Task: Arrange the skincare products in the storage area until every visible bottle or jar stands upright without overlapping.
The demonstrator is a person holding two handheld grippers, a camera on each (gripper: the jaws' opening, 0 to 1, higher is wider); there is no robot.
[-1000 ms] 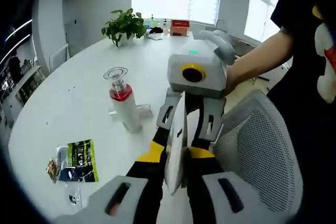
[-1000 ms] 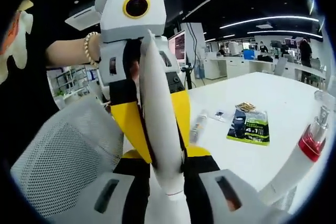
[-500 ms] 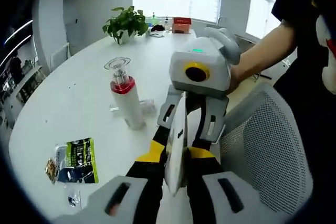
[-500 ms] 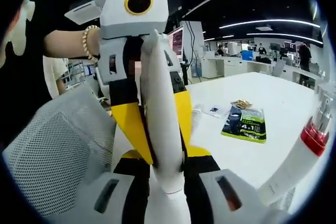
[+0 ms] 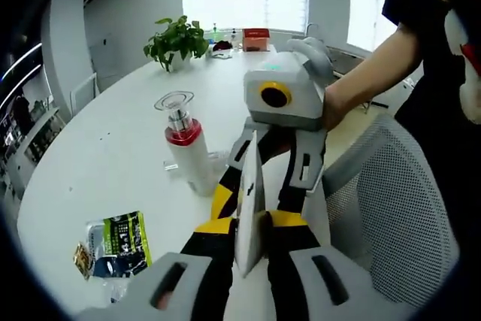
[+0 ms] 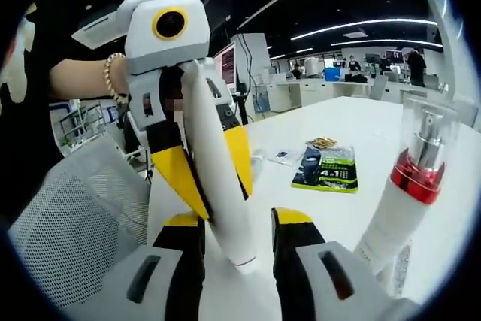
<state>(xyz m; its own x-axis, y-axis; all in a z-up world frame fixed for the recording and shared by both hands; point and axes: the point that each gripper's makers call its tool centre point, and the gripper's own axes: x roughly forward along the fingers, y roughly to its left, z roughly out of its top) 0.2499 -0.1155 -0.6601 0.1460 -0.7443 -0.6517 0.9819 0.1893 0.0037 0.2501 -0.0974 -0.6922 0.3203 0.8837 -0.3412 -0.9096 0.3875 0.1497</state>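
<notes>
We work above the white table (image 5: 98, 163), beside a mesh chair (image 5: 391, 208). On the table an upright pump bottle (image 5: 188, 154) with a red collar stands just left of our hands. Between the two tongs we hold a white tube (image 5: 249, 208), its long axis running from one to the other. The left gripper (image 5: 252, 253) is clamped on one end; in the right gripper view the right gripper (image 6: 237, 242) looks parted, its jaws clear of the tube (image 6: 218, 178). The left therefore carries it toward the table.
</notes>
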